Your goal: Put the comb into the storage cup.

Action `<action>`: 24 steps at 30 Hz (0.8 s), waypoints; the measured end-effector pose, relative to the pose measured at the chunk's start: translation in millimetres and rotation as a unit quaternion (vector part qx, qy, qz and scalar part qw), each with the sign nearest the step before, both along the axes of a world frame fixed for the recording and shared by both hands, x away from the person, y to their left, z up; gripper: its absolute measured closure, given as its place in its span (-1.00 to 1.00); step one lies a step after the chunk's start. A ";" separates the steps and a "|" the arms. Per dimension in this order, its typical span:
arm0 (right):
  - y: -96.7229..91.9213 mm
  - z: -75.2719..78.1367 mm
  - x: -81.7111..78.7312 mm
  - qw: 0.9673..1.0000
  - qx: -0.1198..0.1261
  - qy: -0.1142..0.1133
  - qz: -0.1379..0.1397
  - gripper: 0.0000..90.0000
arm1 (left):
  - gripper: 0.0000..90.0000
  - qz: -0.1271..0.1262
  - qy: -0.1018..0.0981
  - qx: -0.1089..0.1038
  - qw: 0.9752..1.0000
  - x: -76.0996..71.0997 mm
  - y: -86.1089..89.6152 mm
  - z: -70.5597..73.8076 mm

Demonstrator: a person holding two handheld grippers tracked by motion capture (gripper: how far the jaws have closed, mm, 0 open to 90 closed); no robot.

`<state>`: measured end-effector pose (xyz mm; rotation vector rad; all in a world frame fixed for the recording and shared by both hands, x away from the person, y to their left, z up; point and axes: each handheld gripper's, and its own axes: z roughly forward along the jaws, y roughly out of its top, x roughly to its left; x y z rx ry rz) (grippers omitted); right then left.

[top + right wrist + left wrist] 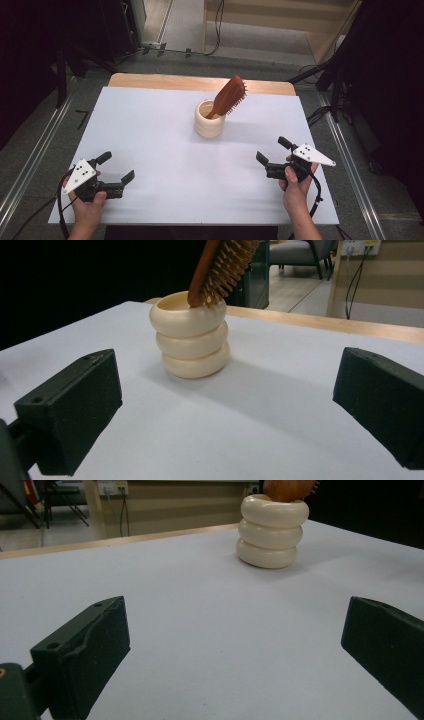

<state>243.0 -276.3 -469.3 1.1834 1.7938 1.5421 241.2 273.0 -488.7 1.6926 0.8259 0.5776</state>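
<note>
Wooden hairbrush [229, 95] leaning in cream ringed cup [209, 120], left tongs [119, 168] and right tongs [272, 152] wide (nothing held)

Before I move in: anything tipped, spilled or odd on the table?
Nothing stands out. The cream ringed holder stands upright, with the wooden hairbrush leaning in it, head up. Both grippers, left and right, are open and apart from it.

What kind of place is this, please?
Probably a lab recording station: a white table with one cream holder and hairbrush, metal rails on the floor, cables behind.
</note>
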 end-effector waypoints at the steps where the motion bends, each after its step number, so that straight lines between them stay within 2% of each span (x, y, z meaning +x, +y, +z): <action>1: -2.1 -1.3 -1.9 1.000 -0.001 0.002 -0.003 -1.00 | -1.00 0.000 0.000 0.000 1.000 -0.1 -0.1 0.0; 24: -42.4 -23.9 -30.3 1.000 -0.012 0.013 -0.019 -1.00 | -1.00 0.002 0.000 0.000 1.000 -0.3 -0.6 -0.1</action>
